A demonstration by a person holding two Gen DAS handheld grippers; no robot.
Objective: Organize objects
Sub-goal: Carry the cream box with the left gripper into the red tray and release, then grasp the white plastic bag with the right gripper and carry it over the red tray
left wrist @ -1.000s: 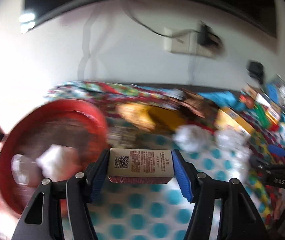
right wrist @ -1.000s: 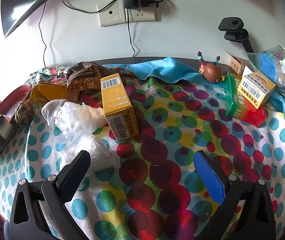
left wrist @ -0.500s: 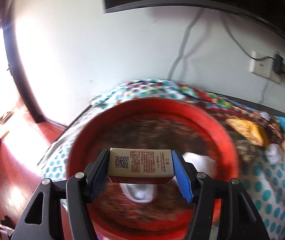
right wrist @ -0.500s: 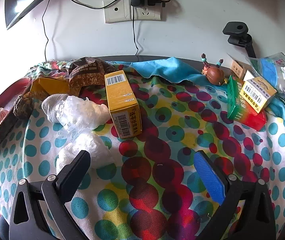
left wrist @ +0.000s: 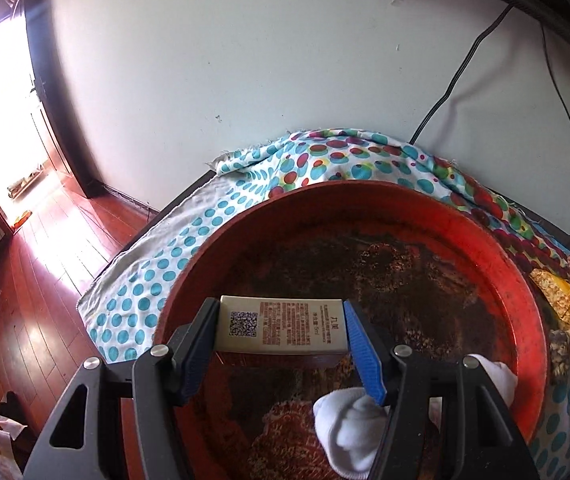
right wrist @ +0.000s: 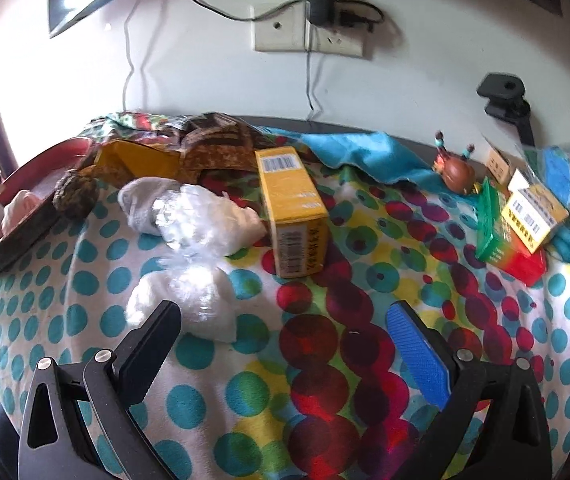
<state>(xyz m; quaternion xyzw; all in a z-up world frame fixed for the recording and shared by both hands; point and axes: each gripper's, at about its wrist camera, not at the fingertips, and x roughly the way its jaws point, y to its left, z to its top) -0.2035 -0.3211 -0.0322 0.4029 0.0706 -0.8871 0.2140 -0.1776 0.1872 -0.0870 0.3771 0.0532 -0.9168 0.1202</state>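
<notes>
My left gripper [left wrist: 281, 326] is shut on a small beige box [left wrist: 281, 326] with a QR code and red print, holding it by its two ends over the round red tray [left wrist: 525, 300]. A white rolled sock [left wrist: 345, 432] lies in the tray beneath the right finger. In the right wrist view my right gripper [right wrist: 285, 320] stands open above the dotted cloth with nothing between its fingers. Ahead of it are a yellow box [right wrist: 291, 208] and white plastic-wrapped bundles [right wrist: 193, 220]. The red tray [right wrist: 25, 200] shows at the far left there.
A green and red box [right wrist: 505, 240] with a yellow box [right wrist: 533, 216] on it sits at the right, near a brown figurine [right wrist: 457, 172]. A yellow packet [right wrist: 133, 160] and brown wrappers [right wrist: 213, 148] lie at the back. The table edge and wooden floor [left wrist: 25, 300] fall away left of the tray.
The left gripper has swung left with the beige box, from beside the tray to over it. The right gripper has stayed put, rolling slightly.
</notes>
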